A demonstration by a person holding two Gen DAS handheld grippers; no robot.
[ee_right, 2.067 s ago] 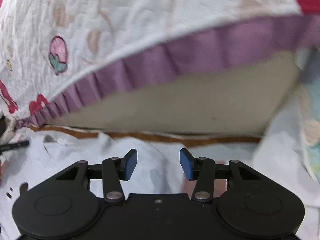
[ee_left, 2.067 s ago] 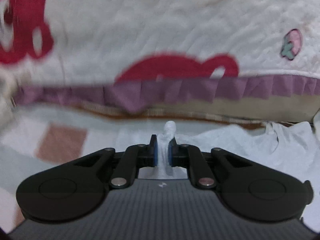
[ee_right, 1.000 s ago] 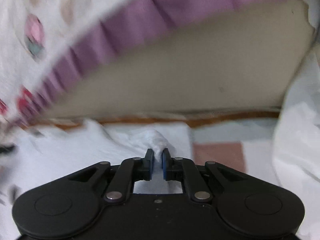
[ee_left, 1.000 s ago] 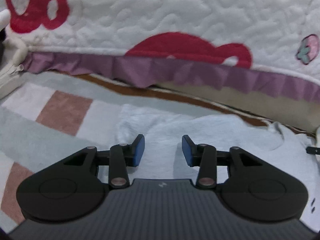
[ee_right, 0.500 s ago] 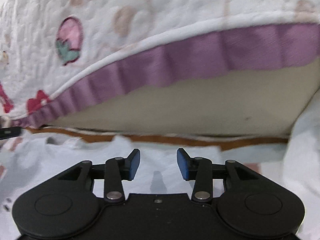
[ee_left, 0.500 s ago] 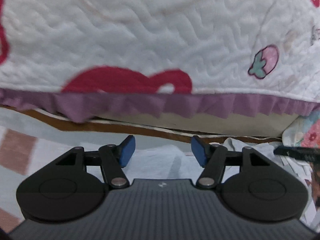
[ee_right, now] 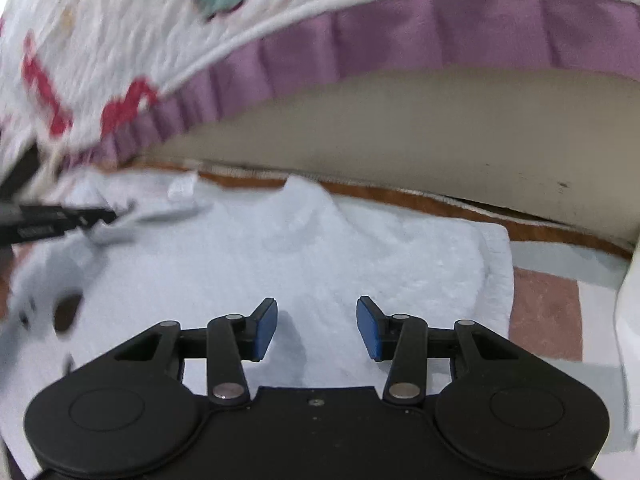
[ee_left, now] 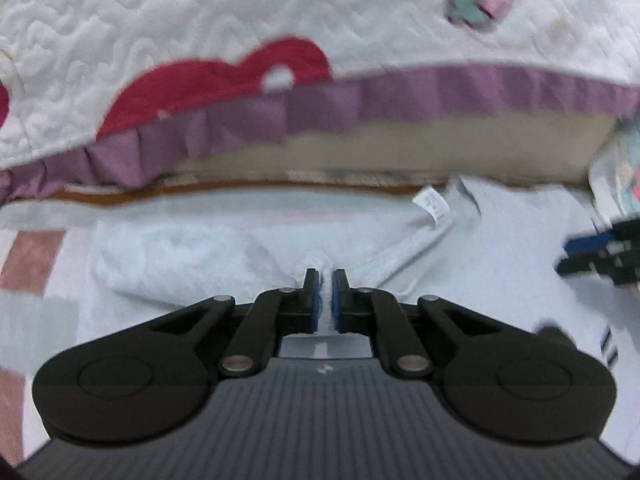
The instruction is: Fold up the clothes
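A pale blue fleecy garment lies spread on a checked blanket, with a white care label near its far edge. My left gripper is shut on a pinched ridge of this garment near its middle. In the right wrist view the same garment fills the centre, and my right gripper hovers just above it, open, with nothing between its blue pads. The right gripper's tips show at the right edge of the left wrist view; the left gripper's tips show at the far left of the right wrist view.
A white quilted cover with red shapes, a strawberry motif and a purple frill hangs over a beige mattress side just beyond the garment. The checked blanket has pink and pale squares. Other white fabric lies at the right.
My left gripper was open half a second ago and has now shut on a fold of the garment. My right gripper let go of the garment a second ago and stays open.
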